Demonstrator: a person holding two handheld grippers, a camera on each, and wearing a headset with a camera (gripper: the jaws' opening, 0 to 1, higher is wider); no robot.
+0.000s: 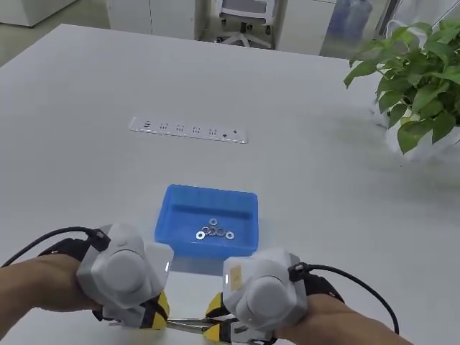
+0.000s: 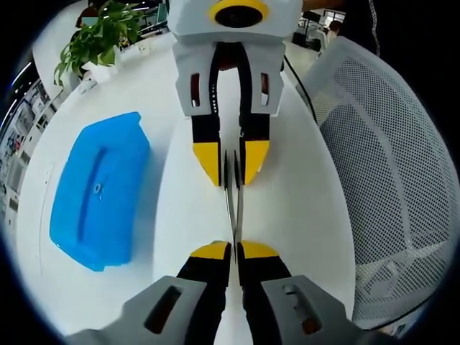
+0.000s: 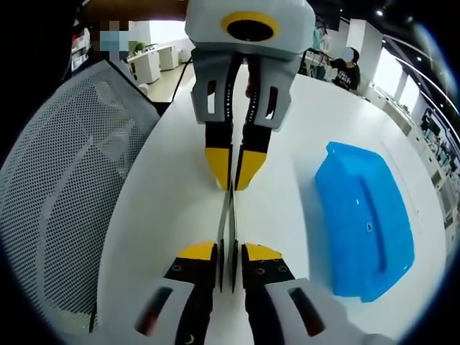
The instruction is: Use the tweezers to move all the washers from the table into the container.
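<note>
A blue container sits on the white table with several washers lying together in it. In front of it, at the near edge, my two grippers face each other. Thin metal tweezers run between them. My left gripper is shut on one end of the tweezers, my right gripper on the other end. In the left gripper view my left gripper meets the right gripper head-on. The right gripper view has my right gripper below and the left gripper above, tweezers between.
A white power strip lies beyond the container. A potted plant stands at the far right. A grey mesh chair is close behind the table's near edge, and the container lies off to the side of both grippers.
</note>
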